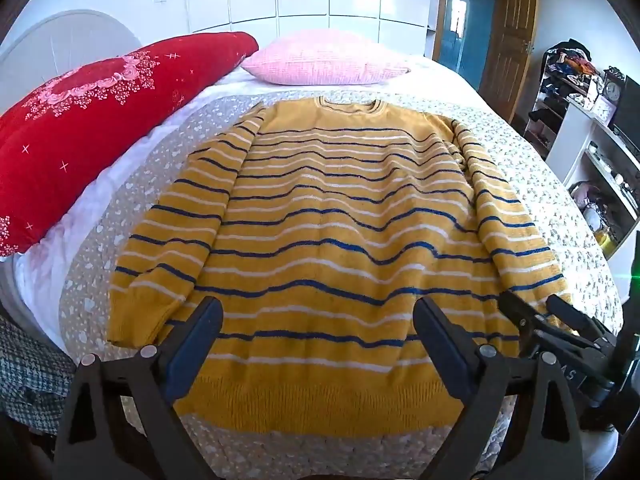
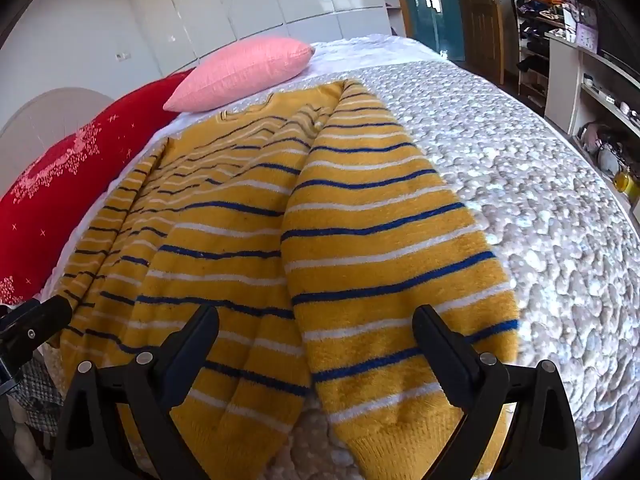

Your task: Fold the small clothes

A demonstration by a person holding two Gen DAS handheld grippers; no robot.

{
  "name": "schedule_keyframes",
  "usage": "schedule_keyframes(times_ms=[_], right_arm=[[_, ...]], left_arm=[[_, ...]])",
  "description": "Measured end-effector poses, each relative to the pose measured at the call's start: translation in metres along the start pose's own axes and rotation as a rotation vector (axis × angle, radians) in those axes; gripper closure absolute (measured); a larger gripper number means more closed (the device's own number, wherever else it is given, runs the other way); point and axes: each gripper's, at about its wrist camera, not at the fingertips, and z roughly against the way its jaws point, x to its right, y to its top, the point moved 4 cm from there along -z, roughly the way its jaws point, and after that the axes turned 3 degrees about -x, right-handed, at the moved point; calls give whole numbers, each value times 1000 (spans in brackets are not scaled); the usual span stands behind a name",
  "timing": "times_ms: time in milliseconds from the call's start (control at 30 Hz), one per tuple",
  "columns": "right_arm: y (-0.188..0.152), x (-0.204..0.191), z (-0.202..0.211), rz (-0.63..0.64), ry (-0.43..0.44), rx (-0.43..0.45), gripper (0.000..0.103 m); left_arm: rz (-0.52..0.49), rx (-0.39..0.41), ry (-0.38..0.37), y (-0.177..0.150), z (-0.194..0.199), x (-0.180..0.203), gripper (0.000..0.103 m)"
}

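Lying flat, striped sweater, bed

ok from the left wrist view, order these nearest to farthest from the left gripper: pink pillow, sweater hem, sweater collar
1. sweater hem, between and just beyond the left gripper's open jaws
2. sweater collar, far end of the sweater, centre
3. pink pillow, beyond the collar

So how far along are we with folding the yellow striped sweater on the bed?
Done: the sweater lies flat, neckline away, both sleeves laid alongside its body. In hand: nothing gripped; the left gripper hovers open over the hem, the right gripper open over the right sleeve cuff. Left: every fold, as none shows yet.
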Motion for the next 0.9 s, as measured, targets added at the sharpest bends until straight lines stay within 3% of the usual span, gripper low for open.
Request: schedule_keyframes(times_ms=[267,900], right_arm=[[0,13,17,-42,-18,46,7],[-4,25,4,-43,-31,33,8]], left_arm=[[-21,26,-2,-2,15,-1,7],[-33,-45,-10,-4,-3,21,7]])
